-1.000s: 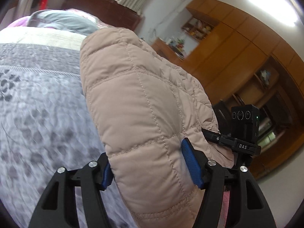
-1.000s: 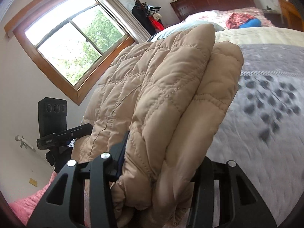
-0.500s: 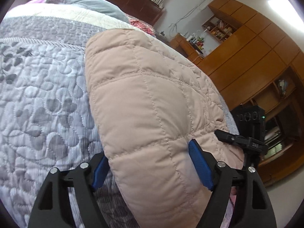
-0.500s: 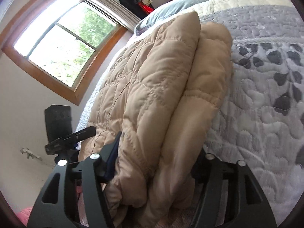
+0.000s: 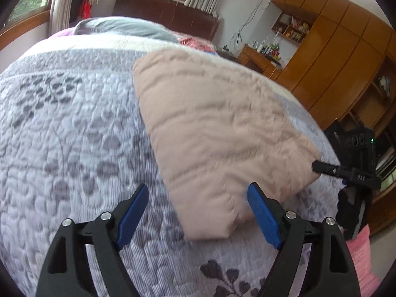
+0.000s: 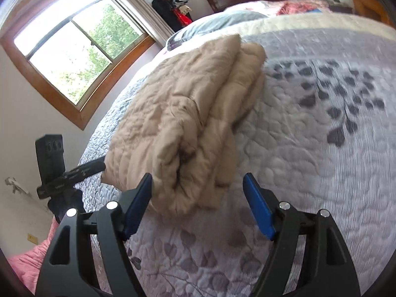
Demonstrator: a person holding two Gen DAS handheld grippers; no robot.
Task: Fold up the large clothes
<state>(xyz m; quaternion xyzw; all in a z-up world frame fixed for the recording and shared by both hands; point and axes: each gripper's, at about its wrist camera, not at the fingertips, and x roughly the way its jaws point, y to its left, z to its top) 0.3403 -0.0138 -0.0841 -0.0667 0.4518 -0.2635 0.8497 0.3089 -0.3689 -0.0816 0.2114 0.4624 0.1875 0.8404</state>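
The folded beige quilted jacket is lying flat on the grey leaf-patterned bedspread, and nothing is gripping it. The left gripper is standing with its jaws spread; they have just been opening, and the jacket's near corner is sitting between the blue pads without either pad pressing on it. The right gripper is likewise released, its jaws having just been opening, with the rolled near end of the jacket lying just ahead of the gap and partly inside it, untouched as far as the blur allows.

The governing relation: the bundle's long axis is running away from both sets of fingers toward the headboard, so each gripper is facing a short end corner. Both are about equally near (neither view is giving a clear advantage).

In my judgement the fold is looking complete, or close to it. Any further move would call for re-gripping these near corners; the thick layers on the right side could slip apart.
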